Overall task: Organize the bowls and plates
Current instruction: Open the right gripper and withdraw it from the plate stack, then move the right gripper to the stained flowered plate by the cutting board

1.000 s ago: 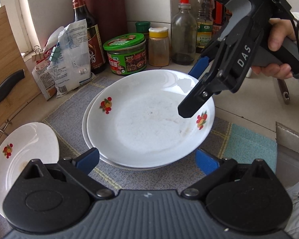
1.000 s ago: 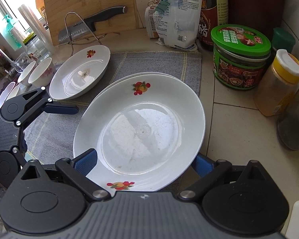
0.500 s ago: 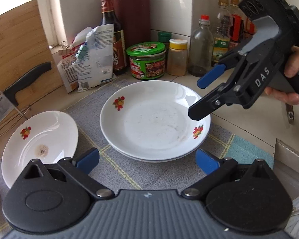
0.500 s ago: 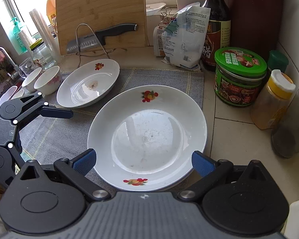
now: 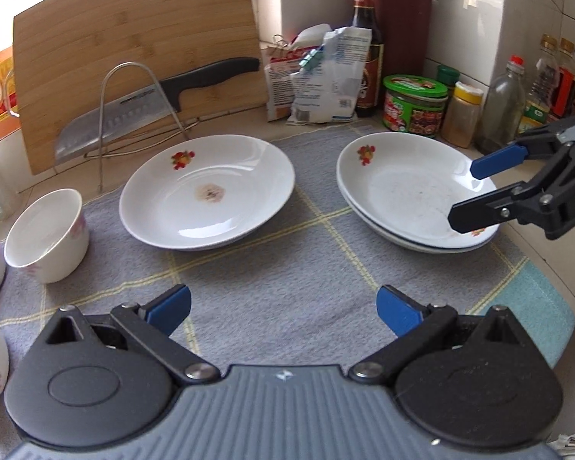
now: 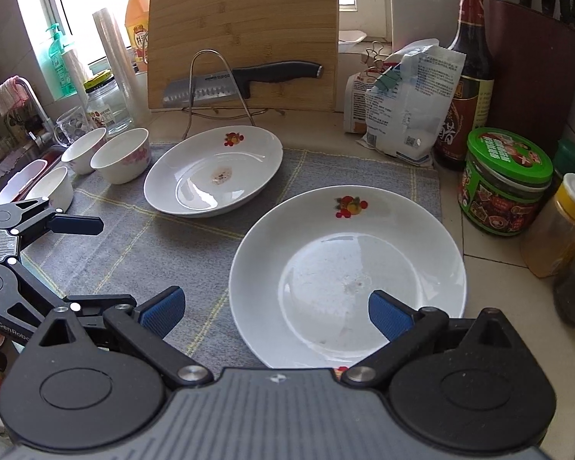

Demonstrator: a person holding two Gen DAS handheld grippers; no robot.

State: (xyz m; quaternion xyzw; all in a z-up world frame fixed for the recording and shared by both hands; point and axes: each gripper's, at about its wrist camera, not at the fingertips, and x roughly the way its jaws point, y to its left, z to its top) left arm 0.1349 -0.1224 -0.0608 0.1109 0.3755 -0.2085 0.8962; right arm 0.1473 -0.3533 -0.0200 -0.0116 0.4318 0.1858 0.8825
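Observation:
Two stacked white plates point(image 5: 414, 195) with a fruit print sit on the grey mat point(image 5: 287, 268) at the right; they also show in the right wrist view point(image 6: 345, 272). A single white plate point(image 5: 207, 191) with a brown stain lies to their left, also in the right wrist view point(image 6: 211, 172). White bowls point(image 5: 46, 234) stand at the mat's left end, seen too in the right wrist view point(image 6: 120, 155). My left gripper point(image 5: 283, 308) is open and empty above the mat's near side. My right gripper point(image 6: 276, 310) is open and empty over the stack's near rim; it also shows in the left wrist view point(image 5: 467, 191).
A bamboo cutting board point(image 5: 134, 50) and a cleaver point(image 5: 149, 103) on a wire rack stand behind the plates. Food bags point(image 5: 326, 80), a sauce bottle point(image 5: 366, 46), a green-lidded jar point(image 5: 414, 101) and spice bottles point(image 5: 462, 113) line the back wall. A sink point(image 6: 15, 161) lies far left.
Both grippers have pulled back and up from the stacked plates. The left view has swung left, bringing the single plate and bowls into sight. The stack rests on the mat.

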